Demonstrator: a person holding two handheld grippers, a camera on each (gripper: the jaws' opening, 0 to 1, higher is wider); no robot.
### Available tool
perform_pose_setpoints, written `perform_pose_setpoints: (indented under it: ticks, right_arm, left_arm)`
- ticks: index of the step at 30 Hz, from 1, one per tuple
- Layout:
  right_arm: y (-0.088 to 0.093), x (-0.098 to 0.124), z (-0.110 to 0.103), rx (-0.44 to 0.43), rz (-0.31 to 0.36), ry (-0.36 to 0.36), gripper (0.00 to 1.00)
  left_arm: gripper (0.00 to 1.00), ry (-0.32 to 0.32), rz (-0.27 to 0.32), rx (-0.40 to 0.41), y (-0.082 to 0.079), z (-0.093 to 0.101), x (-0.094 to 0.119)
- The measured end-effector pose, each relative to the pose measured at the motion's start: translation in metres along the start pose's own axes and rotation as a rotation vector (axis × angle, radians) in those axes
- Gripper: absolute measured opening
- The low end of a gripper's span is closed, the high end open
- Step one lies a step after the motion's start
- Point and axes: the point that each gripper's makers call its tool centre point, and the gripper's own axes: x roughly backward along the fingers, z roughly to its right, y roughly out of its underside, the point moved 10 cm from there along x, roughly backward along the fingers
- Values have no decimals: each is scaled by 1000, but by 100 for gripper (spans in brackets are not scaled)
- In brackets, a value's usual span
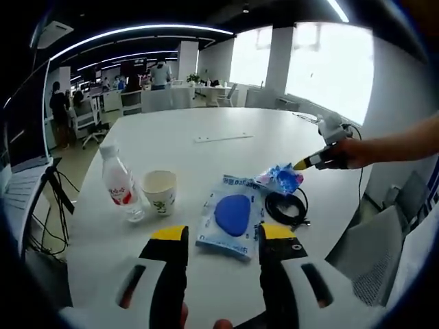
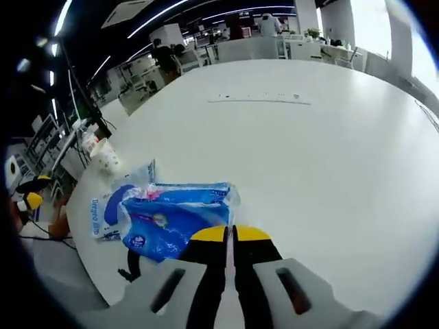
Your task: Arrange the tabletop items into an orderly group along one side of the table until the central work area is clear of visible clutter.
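The left tongs, black jaws with yellow tips, stand wide apart above the near edge of the round white surface and hold nothing. Between and just beyond their tips lies a flat clear plastic packet with a blue oval item inside. Just right of that packet sits a coiled black cable. To the left of the packet stands a white paper cup with a green print, and just beside the cup a clear plastic bottle with a red label and white cap. In the left gripper view the right tongs enter from the right, held in a person's hand, their yellow tip touching a crumpled blue and white plastic pack that lies beyond the cable. In the right gripper view the right tongs show jaws pressed nearly together, pinching the edge of the blue and white plastic pack. The flat packet lies to its left, the paper cup and bottle farther left. A long thin white strip lies flat near the centre of the surface, well apart from the group.
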Motion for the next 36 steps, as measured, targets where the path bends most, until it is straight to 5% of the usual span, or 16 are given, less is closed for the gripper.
perform_pose_setpoints:
  ticks: [23, 36]
  right_arm:
    - [11, -10, -9, 51, -93, -90, 10]
    - [5, -10, -14, 48, -83, -87, 2]
  left_arm:
    - [40, -40, 4, 27, 5, 6, 10]
    - [40, -55, 4, 45, 4, 12, 4]
